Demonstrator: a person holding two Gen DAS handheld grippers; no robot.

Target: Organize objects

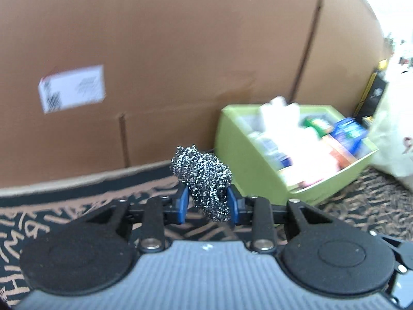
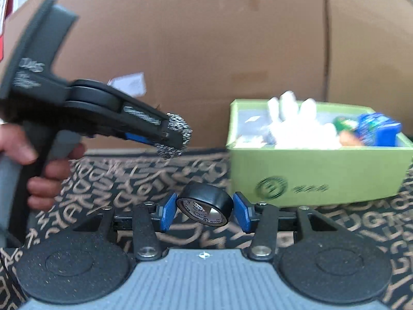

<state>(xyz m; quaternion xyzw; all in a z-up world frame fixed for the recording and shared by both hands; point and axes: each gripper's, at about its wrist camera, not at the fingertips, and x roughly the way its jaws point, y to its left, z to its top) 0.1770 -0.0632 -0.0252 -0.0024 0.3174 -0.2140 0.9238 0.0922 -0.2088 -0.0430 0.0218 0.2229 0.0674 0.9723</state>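
the left tongs (image 1: 206, 204) pinch a crumpled silver steel-wool scrubber (image 1: 204, 178) between their blue pads, lifted above the black rug with tan lettering (image 1: 77, 206). the right tongs (image 2: 205, 211) clamp a black roll of electrical tape (image 2: 205, 204). a filled light green cardboard box (image 2: 322, 175) stands near on the rug, before a big brown carton (image 1: 155, 51).

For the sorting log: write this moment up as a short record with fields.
left tongs: shut on steel wool scourer, held above the rug
right tongs: shut on black tape roll
green box: on patterned rug, open, already holding mixed items
backdrop: large cardboard box behind the green box
person's hand: gripping the left handle
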